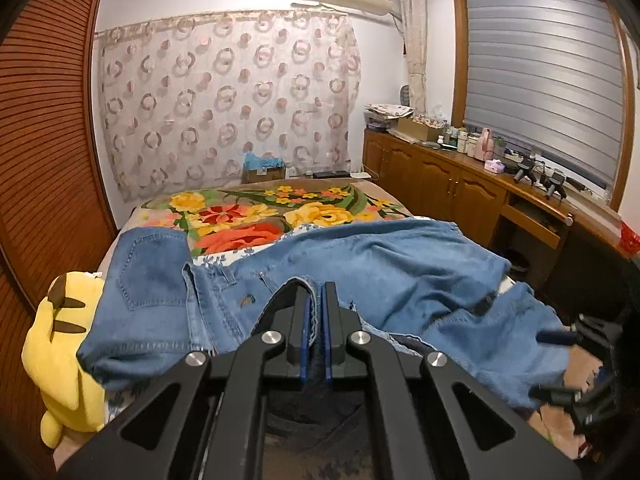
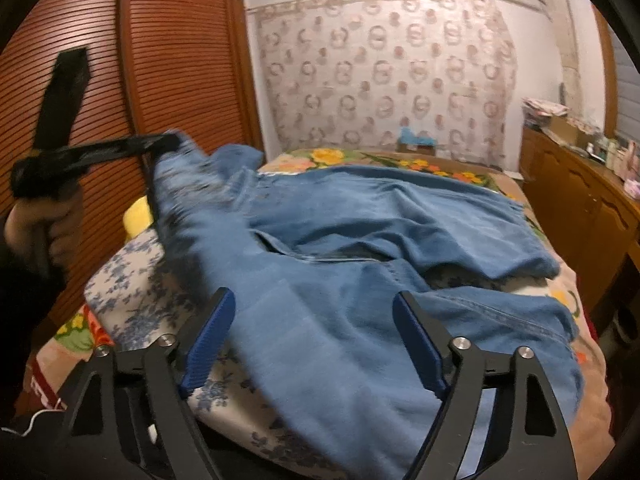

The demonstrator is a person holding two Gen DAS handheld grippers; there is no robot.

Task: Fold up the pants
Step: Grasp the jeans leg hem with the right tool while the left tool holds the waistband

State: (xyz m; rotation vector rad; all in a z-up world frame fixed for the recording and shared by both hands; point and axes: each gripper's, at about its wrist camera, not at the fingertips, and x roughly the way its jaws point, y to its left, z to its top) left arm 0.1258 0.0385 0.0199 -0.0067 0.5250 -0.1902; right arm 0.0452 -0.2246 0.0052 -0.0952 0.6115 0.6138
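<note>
wall: patterned curtain [image 1: 228, 96] | window blind [image 1: 540, 76] | louvred wardrobe [image 2: 168, 60]

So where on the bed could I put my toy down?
The flowery blanket beyond the jeans, toward the curtain, is bare. The near end is crowded: jeans spread across it, a yellow plush at the left edge.

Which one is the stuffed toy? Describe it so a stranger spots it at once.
Start at the bed with the flowered cover, then go to its near left edge, below the slatted wooden doors. The stuffed toy sits beside the jeans, the only bright yellow plush there, with black-tipped ears.
</note>
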